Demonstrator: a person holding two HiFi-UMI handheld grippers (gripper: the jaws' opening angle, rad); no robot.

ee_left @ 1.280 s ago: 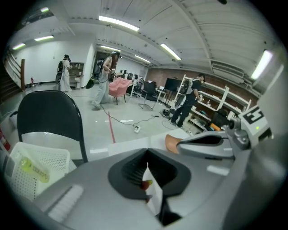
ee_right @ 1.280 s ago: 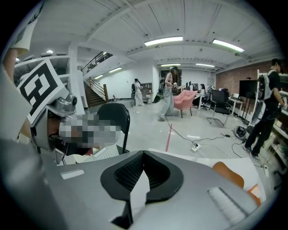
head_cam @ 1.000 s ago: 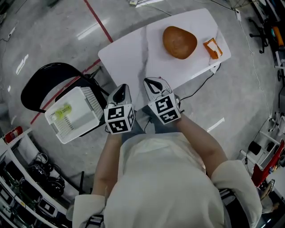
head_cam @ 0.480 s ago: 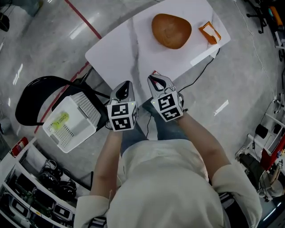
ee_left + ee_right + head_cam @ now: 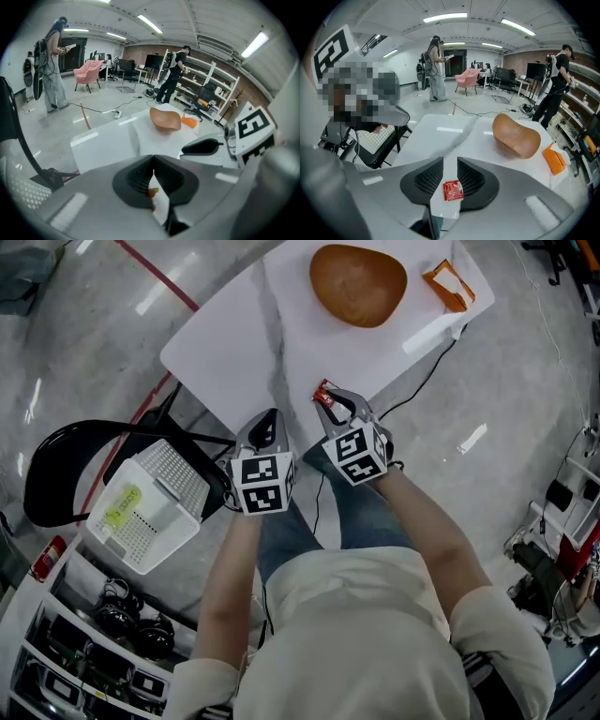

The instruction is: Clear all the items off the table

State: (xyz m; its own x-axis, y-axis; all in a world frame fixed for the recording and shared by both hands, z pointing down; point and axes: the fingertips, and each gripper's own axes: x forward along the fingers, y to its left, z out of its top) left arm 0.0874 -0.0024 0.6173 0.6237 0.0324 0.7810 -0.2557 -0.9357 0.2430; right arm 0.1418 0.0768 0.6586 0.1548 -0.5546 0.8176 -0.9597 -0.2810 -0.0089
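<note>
Lowered both grippers to the near edge of the table point(image 5: 234, 338) since a second ago. Near the white basket point(image 5: 141, 512) at far left, holding left gripper point(image 5: 153, 159) clenched, off the edge, with nothing clearly in it. Have just been parting right gripper point(image 5: 450, 161) jaws around red packet point(image 5: 453, 191) on the tabletop, without pinching it: probably the first pickup. Leaves brown bowl point(image 5: 358, 284) and orange piece point(image 5: 448, 287) farther back.
</note>
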